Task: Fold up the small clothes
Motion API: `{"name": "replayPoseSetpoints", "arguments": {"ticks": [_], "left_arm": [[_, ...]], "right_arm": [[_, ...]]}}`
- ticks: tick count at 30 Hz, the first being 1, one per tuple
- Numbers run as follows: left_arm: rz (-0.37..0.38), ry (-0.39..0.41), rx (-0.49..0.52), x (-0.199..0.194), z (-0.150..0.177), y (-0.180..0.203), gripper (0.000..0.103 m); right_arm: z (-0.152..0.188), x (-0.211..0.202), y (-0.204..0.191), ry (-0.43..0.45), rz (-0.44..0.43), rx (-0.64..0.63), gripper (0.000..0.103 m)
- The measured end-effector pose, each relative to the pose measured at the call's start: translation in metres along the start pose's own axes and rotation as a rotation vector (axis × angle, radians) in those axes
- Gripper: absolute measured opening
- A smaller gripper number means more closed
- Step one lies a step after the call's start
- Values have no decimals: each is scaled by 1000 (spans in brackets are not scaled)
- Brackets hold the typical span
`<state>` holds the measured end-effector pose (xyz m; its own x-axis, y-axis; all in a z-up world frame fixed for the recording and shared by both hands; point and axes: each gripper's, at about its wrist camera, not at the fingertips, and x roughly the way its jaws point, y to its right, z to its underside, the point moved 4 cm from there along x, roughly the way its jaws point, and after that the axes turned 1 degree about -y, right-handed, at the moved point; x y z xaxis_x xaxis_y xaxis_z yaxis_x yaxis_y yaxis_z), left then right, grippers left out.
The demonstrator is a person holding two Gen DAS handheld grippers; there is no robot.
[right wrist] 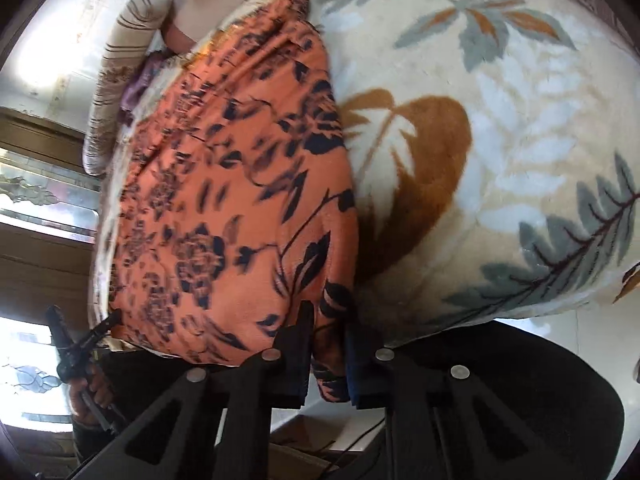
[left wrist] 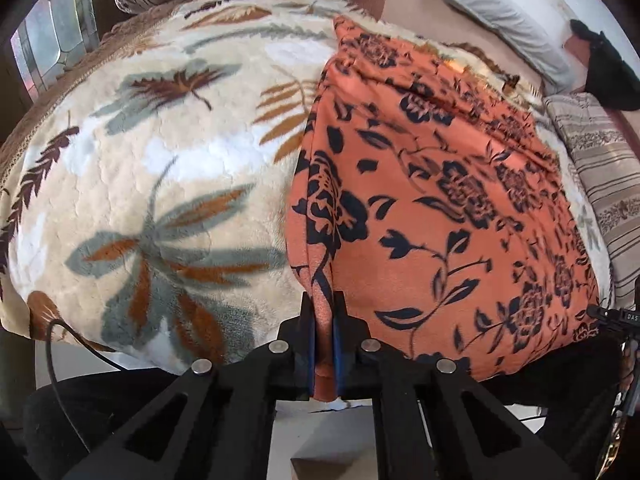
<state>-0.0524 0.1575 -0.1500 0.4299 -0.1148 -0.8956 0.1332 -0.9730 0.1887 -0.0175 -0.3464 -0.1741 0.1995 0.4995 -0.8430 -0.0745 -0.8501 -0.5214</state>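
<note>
- Currently, an orange cloth printed with dark navy flowers (left wrist: 432,200) is seen spread on a cream plush blanket patterned with grey and brown leaves (left wrist: 160,152), which covers a bed.
- The near left corner of the cloth is pinched between the blue-padded jaws of the left gripper (left wrist: 323,312); the jaws are clamped together on the fabric.
- The near right corner is likewise clamped in the right gripper (right wrist: 326,320), as shown in the right wrist view.
- The cloth's near edge is seen at the edge of the bed; the far part lies flat, with slight wrinkles.
- No finished fold is visible; the task is judged to be early, with both corners secured and the folding over still to be done.
</note>
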Motion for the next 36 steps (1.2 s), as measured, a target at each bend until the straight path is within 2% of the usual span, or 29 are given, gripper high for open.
{"name": "replayPoseSetpoints", "arguments": {"ticks": [2,3,4,5,7,8,9,10,12,16,18,21,24,26,28,31,34,35,36], "left_arm": [[-9,2,4,4,-1,1,7],[-16,-14,4,10,-1,1,9],[-29,-39,-1,18,0,0,21],[-27,-44,-1,21,1,1,26],[-31,-31,17,20,0,4,27],[-34,-28,30,19,0,6,19],[-27,-26,36,18,-1,6,5],[-7,-27,35,16,-3,7,5],[17,-1,18,8,-7,6,5],[68,54,-34,-16,-13,0,5],[70,18,-54,-8,-12,-3,5],[30,-75,-43,15,-7,-5,5],[70,-28,-33,-2,-26,2,5],[123,34,-27,-23,-56,12,5],[143,106,-1,-40,-93,23,5],[189,208,15,-53,-169,38,5],[178,277,-21,-37,-245,49,8],[153,285,-39,-22,-268,52,12],[123,268,-33,0,-287,56,22]], "right_arm": [[-1,-2,-3,11,4,-5,24],[-2,2,-3,0,17,-14,32],[-2,5,-3,-12,31,-17,63],[-2,10,-2,-21,45,-15,78],[0,16,-4,-26,50,-23,74],[0,16,-5,-19,52,-29,50],[0,16,-4,-16,59,-29,28],[-2,14,-1,-16,42,-10,8],[-3,7,-1,-5,12,-7,8],[-12,-27,-15,70,-71,-4,8],[-17,-30,-15,76,-104,14,8],[-18,-4,0,8,-108,68,8],[-26,-4,0,20,-180,102,8],[-42,-16,-11,55,-231,89,8],[-68,-29,-25,99,-275,73,8],[-140,-55,-50,203,-377,49,8],[-220,-72,-69,327,-398,37,8],[-250,-66,-69,339,-415,62,11],[-271,-55,-66,333,-405,85,12]]}}
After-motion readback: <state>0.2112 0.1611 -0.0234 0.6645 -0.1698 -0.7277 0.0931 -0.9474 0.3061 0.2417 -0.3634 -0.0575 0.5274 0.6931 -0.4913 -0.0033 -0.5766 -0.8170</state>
